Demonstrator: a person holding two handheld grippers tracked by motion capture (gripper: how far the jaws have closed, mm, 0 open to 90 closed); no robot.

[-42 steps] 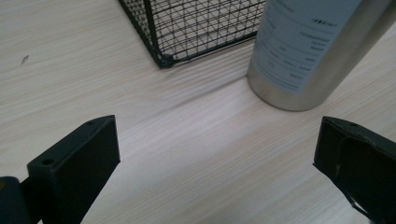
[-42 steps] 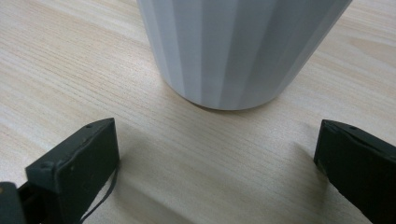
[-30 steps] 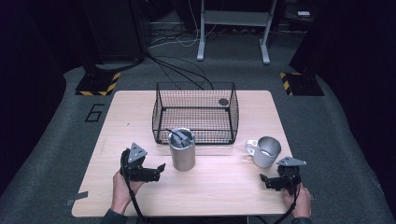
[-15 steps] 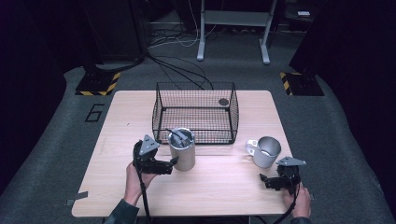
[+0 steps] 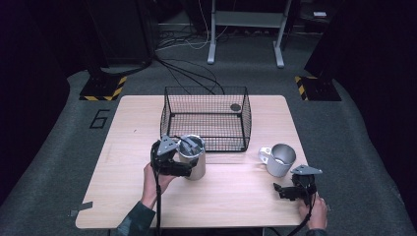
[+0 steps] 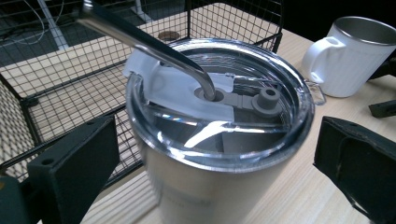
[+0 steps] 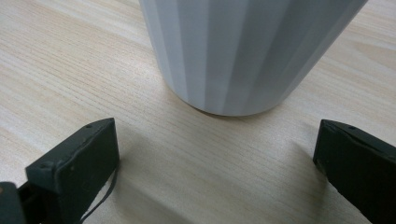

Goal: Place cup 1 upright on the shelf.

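A steel tumbler (image 5: pixel 193 158) (image 6: pixel 219 154) with a clear lid and a bent metal straw (image 6: pixel 140 42) stands just in front of the wire basket (image 5: pixel 206 118). My left gripper (image 5: pixel 178 166) (image 6: pixel 212 182) is open, one jaw on each side of the tumbler with a gap between jaw and wall. A white mug (image 5: pixel 280 159) (image 7: pixel 243 51) (image 6: pixel 348 56) with a steel inside stands at the right, handle to the left. My right gripper (image 5: pixel 286 191) (image 7: pixel 215 168) rests low on the table just in front of the mug, open, with nothing between its jaws.
The black wire basket (image 6: pixel 70 79) sits mid-table with a small round dark object (image 5: pixel 235 106) in its back right corner. The light wooden table (image 5: pixel 236 196) has bare room at front centre and left. Beyond the table stand dark floor, cables and stand legs.
My left gripper has moved right and forward from the front left of the table until its jaws straddle the tumbler. The right gripper has stayed put by the mug.
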